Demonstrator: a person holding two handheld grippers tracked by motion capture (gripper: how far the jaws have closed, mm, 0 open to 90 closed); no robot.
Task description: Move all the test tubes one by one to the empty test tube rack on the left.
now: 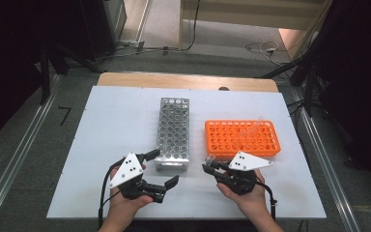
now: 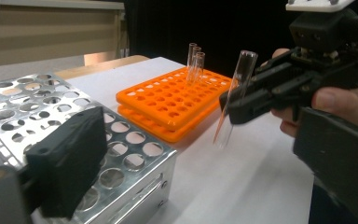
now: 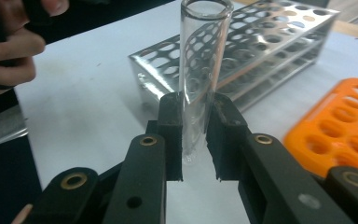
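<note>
High view: overhead from person's side, looking forward and down on whole table (image 1: 125, 104). Left gripper view: low, close, across metal rack (image 2: 121, 154) toward orange rack (image 2: 172, 105). Right gripper view: low, close. All three share both racks.

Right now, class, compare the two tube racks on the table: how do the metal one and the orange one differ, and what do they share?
The metal rack is silvery, taller, and lies lengthwise away from the person; the orange rack is plastic, lower, and lies crosswise. The orange rack holds a few glass tubes upright near its far end, while the holes of the metal rack that can be seen stand empty. Both rest on the white table and have tops of round holes in rows.
</note>
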